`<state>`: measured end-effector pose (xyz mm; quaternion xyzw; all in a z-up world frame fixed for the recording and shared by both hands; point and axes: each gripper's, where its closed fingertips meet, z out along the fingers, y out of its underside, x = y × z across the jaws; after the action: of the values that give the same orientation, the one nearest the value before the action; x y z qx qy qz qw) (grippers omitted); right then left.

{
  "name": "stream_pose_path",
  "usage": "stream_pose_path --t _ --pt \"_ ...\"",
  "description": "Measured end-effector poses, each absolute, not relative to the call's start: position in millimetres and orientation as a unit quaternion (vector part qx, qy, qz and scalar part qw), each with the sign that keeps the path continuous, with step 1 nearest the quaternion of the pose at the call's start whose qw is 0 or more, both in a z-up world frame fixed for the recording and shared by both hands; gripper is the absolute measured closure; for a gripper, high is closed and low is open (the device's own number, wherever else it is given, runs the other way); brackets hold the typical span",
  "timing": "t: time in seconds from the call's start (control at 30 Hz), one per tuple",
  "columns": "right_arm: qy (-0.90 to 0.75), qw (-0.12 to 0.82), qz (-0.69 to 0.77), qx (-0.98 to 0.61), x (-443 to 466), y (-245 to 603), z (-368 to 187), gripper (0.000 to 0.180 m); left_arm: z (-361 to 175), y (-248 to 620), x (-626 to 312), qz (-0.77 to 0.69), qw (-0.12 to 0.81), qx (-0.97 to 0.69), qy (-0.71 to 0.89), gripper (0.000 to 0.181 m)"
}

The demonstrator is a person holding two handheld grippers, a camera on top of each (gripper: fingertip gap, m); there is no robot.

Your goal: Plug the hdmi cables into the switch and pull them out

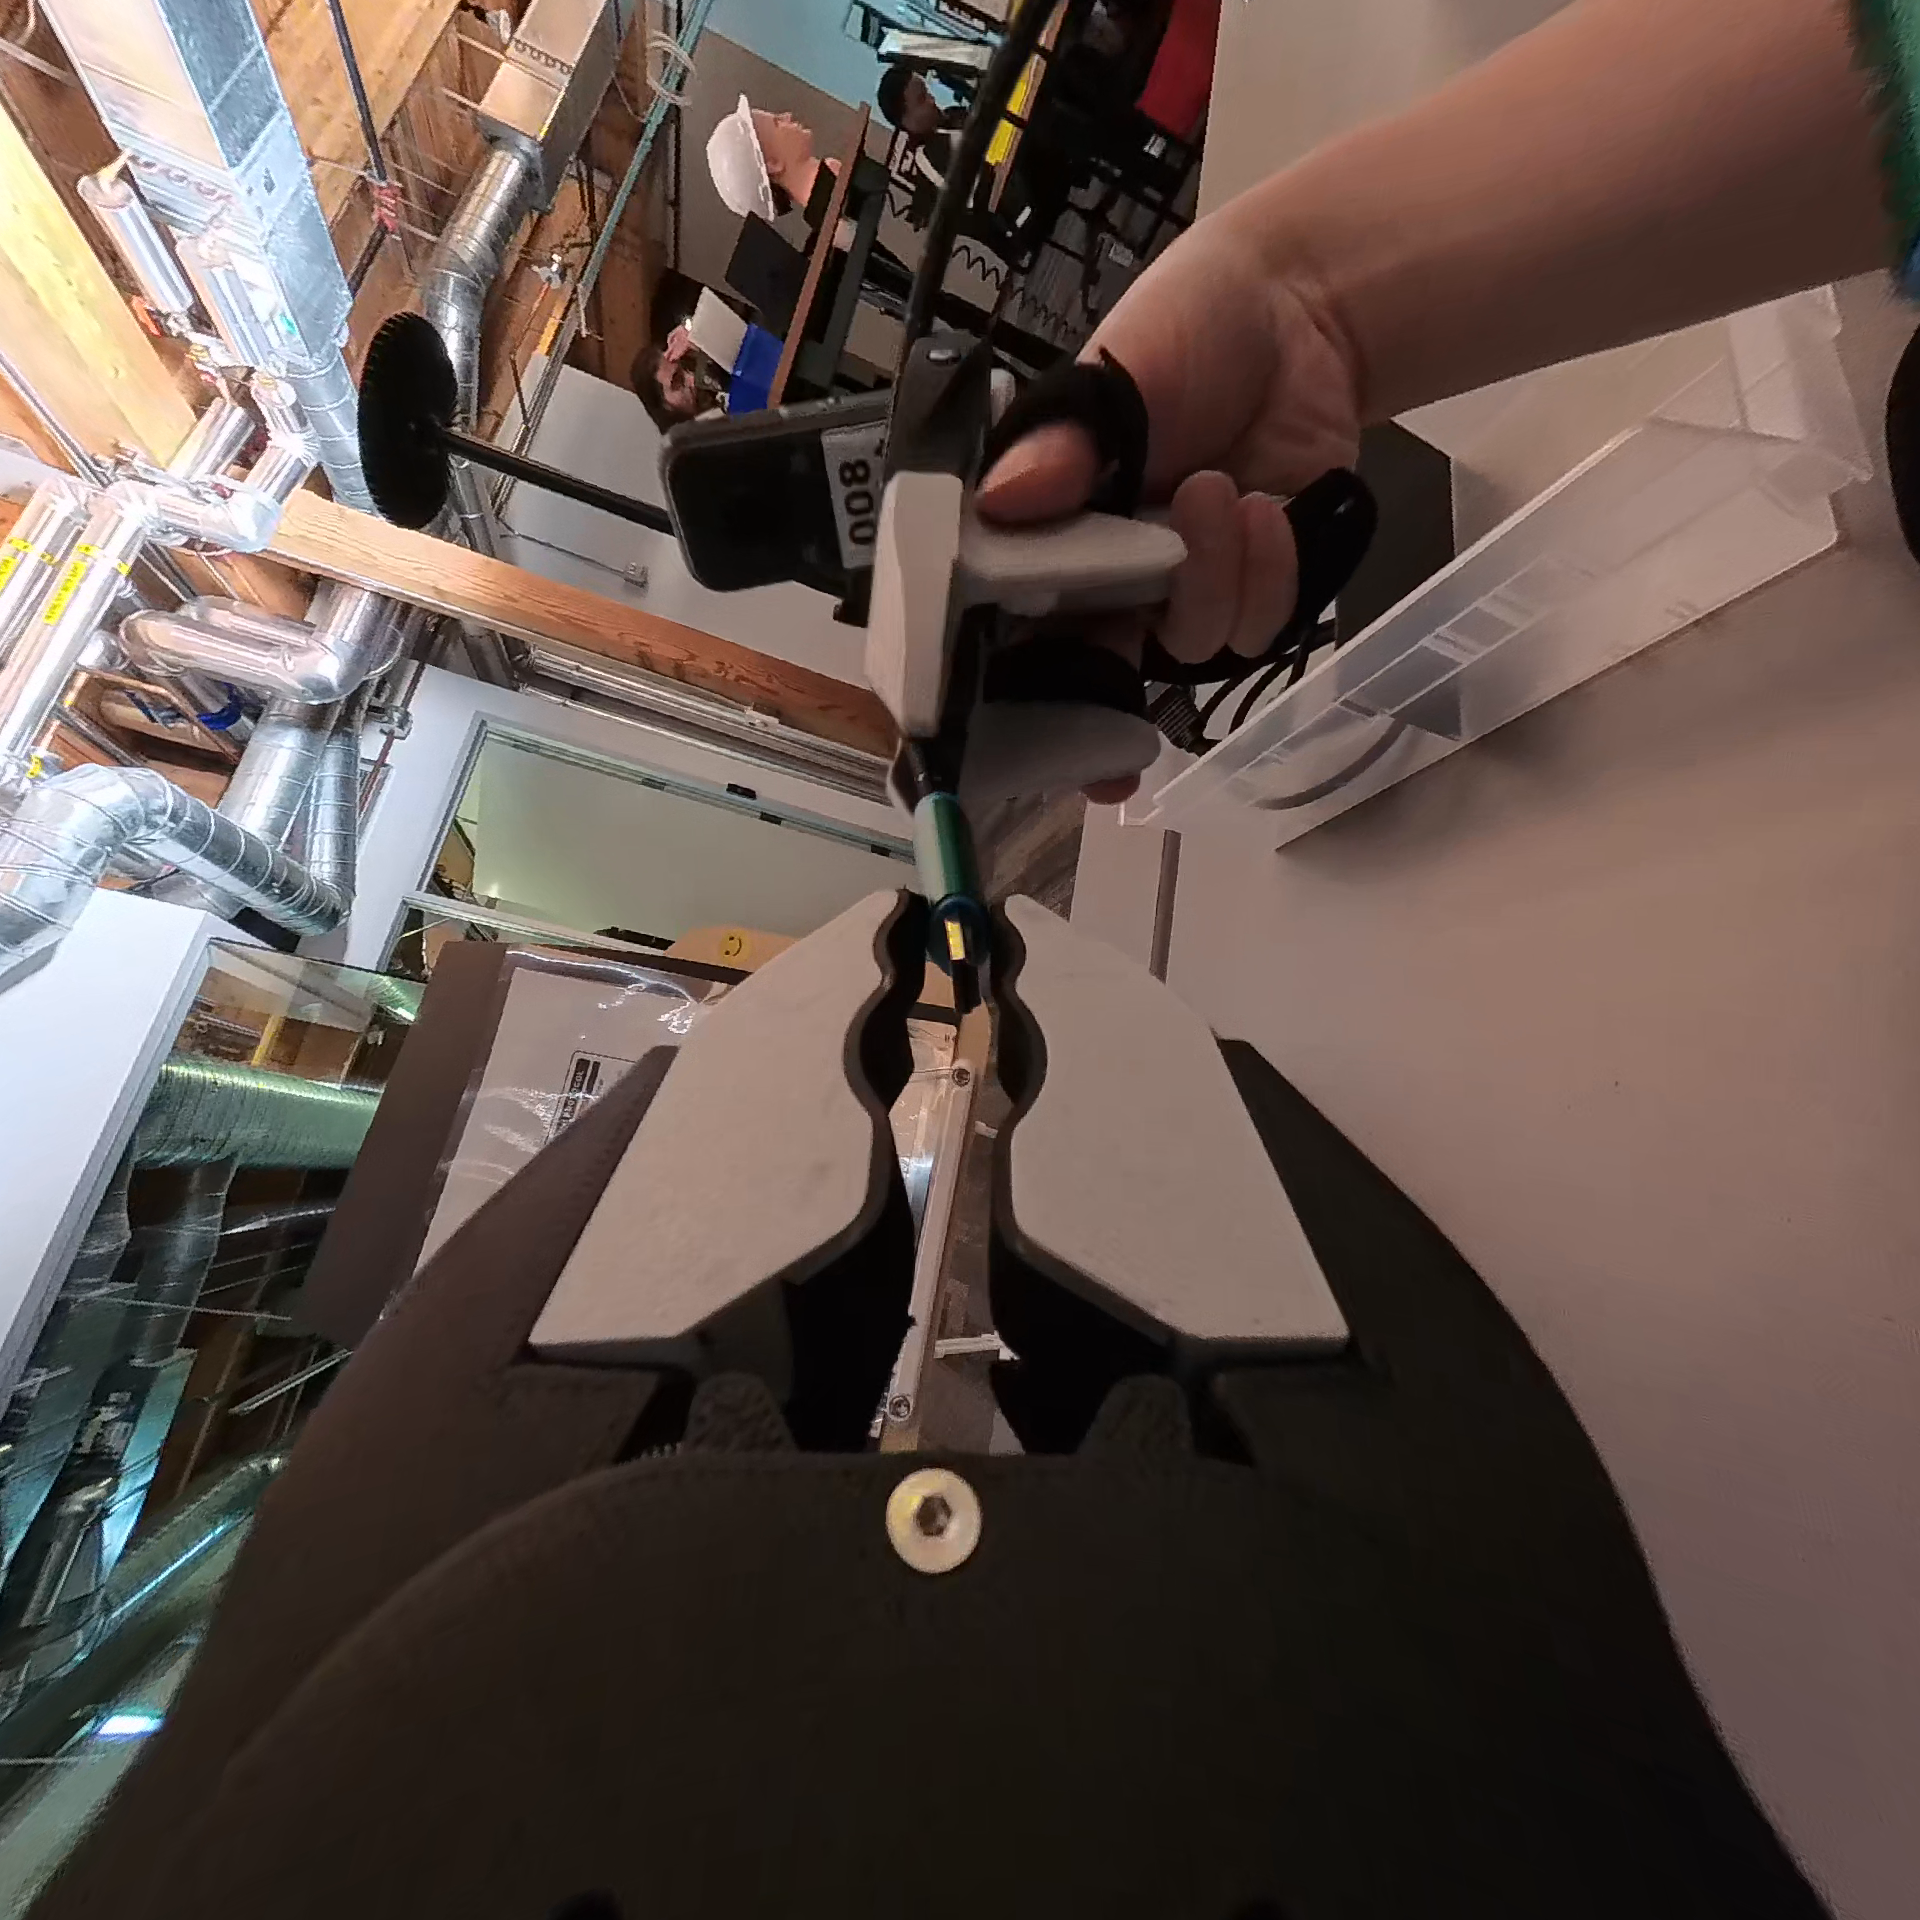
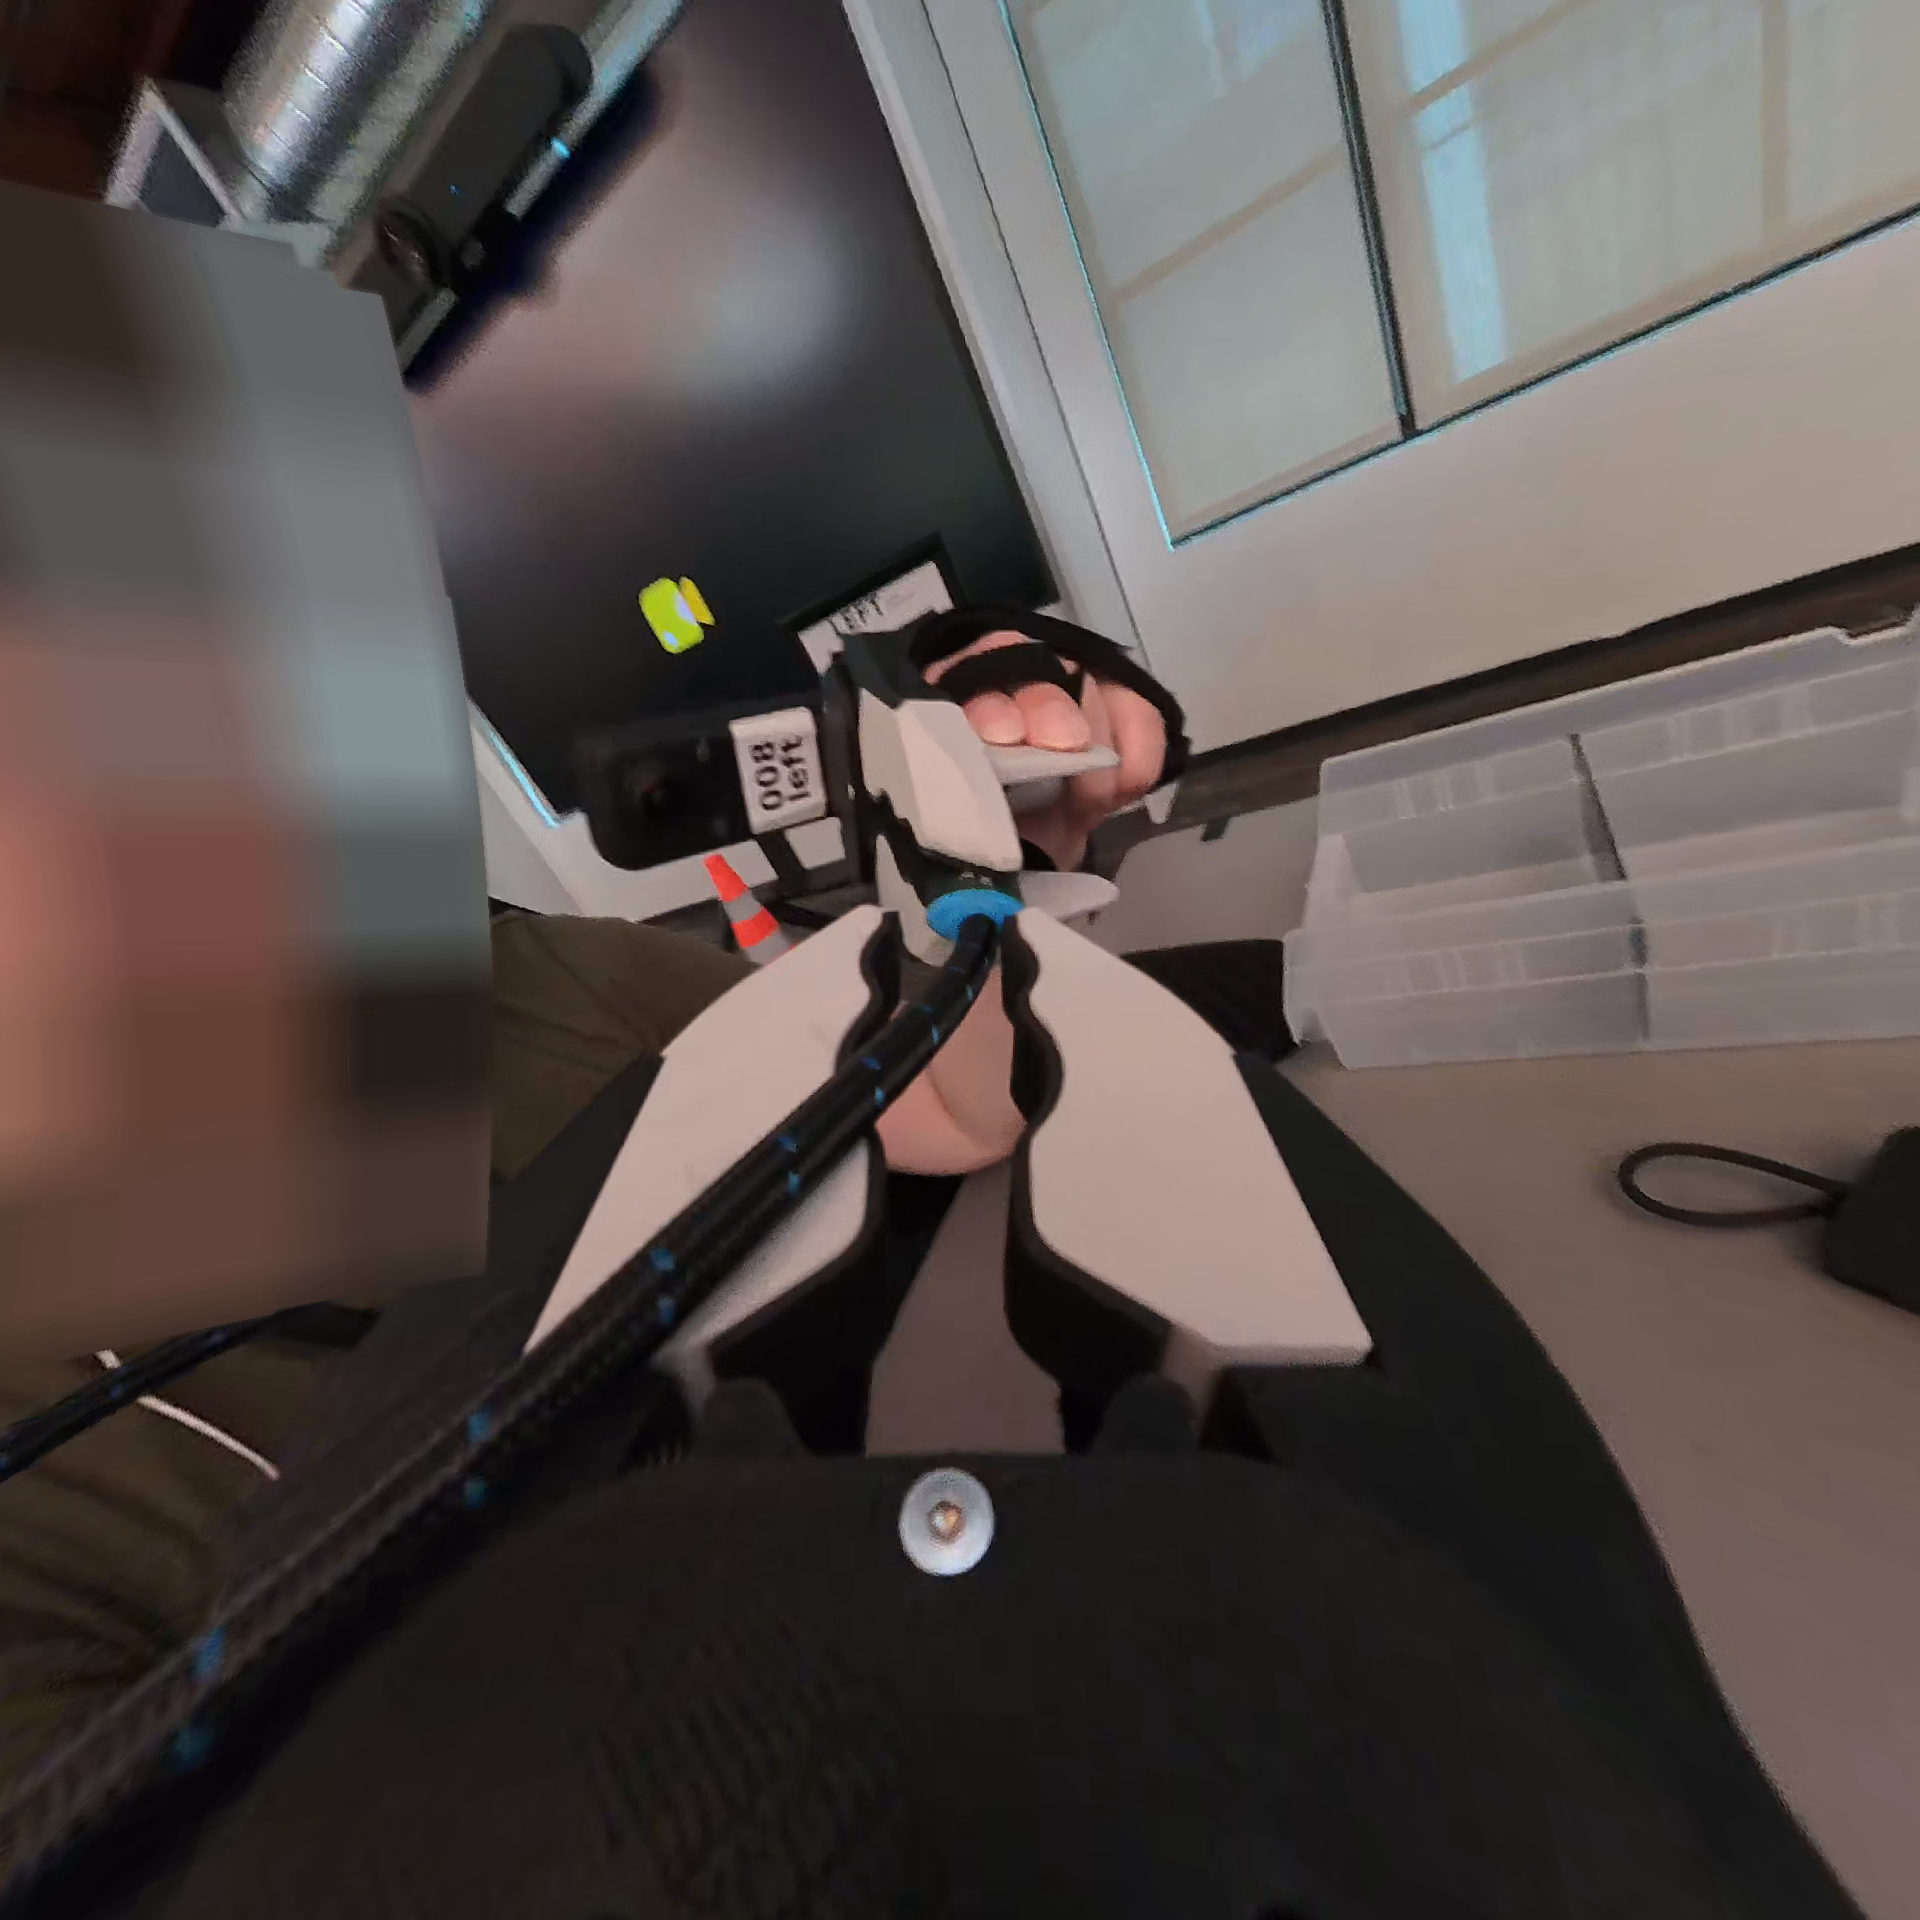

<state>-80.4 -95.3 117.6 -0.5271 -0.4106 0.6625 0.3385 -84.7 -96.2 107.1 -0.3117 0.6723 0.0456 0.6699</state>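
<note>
Left wrist view: hdmi plug (image 1: 948,883) between gripper (image 1: 954,920) tips

exposed ducts (image 1: 260,852), frosted window (image 2: 1455,208)

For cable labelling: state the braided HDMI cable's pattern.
Black braid with blue flecks on the HDMI cable; right wrist view shows it best.

White printed label (image 1: 860,488) on the far hand-held gripper's camera; another label (image 2: 781,774) likewise.
</note>
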Motion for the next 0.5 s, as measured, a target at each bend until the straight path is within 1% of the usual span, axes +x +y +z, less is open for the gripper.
stream_pose_path --t 0.1,0.37,0.5 --pt "-0.41 0.34 0.652 -0.54 -81.1 -92.2 113.6 0.17 105.4 -95.9 -85.3 0.046 0.666 -0.313 0.676 0.17" --pt "-0.41 0.337 0.637 -0.559 -81.4 -85.9 104.7 0.173 99.1 -90.7 -85.7 0.067 0.655 -0.316 0.683 0.17" --pt "-0.41 0.356 0.629 -0.556 -80.5 -81.4 107.1 0.173 101.1 -86.4 -84.8 0.038 0.66 -0.343 0.667 0.17"
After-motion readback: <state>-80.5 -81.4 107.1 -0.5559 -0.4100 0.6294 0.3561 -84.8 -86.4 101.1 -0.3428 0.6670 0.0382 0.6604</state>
